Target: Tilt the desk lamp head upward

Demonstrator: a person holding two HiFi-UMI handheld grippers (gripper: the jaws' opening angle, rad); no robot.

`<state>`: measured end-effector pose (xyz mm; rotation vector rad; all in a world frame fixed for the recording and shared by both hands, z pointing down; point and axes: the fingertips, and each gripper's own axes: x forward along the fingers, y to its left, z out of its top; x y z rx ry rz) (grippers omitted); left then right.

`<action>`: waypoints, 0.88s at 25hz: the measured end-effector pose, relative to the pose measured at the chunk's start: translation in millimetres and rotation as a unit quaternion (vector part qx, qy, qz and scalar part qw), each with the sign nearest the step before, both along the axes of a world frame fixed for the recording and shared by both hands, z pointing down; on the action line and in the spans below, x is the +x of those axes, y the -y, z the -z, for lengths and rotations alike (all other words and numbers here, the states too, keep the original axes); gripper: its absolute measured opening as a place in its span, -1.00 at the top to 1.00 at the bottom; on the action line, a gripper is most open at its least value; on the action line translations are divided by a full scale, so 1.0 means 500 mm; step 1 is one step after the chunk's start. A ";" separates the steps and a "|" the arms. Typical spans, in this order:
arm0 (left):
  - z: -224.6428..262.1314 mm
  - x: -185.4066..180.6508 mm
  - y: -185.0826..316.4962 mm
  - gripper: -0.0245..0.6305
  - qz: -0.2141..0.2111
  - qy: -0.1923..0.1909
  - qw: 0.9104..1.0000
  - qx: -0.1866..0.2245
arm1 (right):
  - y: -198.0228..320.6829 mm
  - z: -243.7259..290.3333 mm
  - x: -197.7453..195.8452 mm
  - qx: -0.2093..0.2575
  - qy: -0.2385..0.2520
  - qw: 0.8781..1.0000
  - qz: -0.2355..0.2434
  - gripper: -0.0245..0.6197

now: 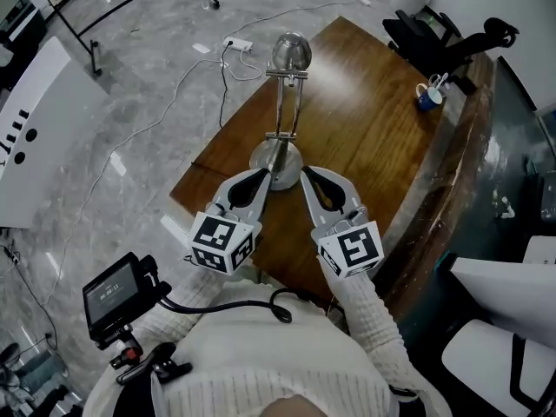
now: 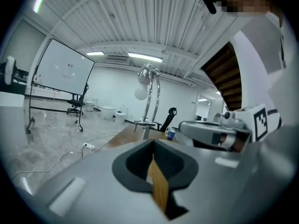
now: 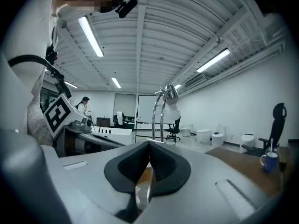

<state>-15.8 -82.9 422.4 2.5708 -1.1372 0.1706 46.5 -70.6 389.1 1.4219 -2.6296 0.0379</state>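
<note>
Grey left gripper (image 1: 263, 177): jaws pressed together with nothing between them; it sits low over the near desk edge and points at the lamp.
Right gripper (image 1: 307, 174): jaws closed too, and empty; it is just beside the left one, on the other side of the lamp's foot.
Desk lamp (image 1: 285, 111): chrome, upright on the wooden desk (image 1: 373, 146), ahead of both grippers. Both gripper views show a gap to it, so there is no contact.
Base (image 1: 276, 162): round disc; in the head view it lies between the two jaw tips.
Lamp head (image 1: 292, 52): at the top of the double stem, at the far end from the grippers. In the left gripper view the head (image 2: 145, 74) droops, with the bulb facing down.
Done: nothing, as I judge it; the head is not gripped and not raised.
Left: reach up to the head, take hold of it or push it, and tilt it upward, probably while steadying the base.
Other: blue mug (image 1: 427, 96), well apart at the far right.
</note>
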 end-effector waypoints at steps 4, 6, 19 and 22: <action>-0.011 0.028 -0.039 0.90 -0.003 0.034 0.999 -0.003 | -0.041 -0.048 0.004 -0.055 0.037 0.996 -0.051 0.93; -0.019 0.039 -0.055 0.91 -0.007 0.038 0.999 -0.009 | -0.056 -0.073 0.007 -0.080 0.043 0.993 -0.073 0.93; -0.057 0.035 -0.084 0.91 -0.003 0.050 0.998 -0.026 | -0.079 -0.116 -0.014 -0.113 0.017 0.991 -0.072 0.93; -0.059 0.034 -0.084 0.91 0.000 0.048 0.998 -0.030 | -0.083 -0.120 -0.017 -0.119 0.011 0.990 -0.069 0.93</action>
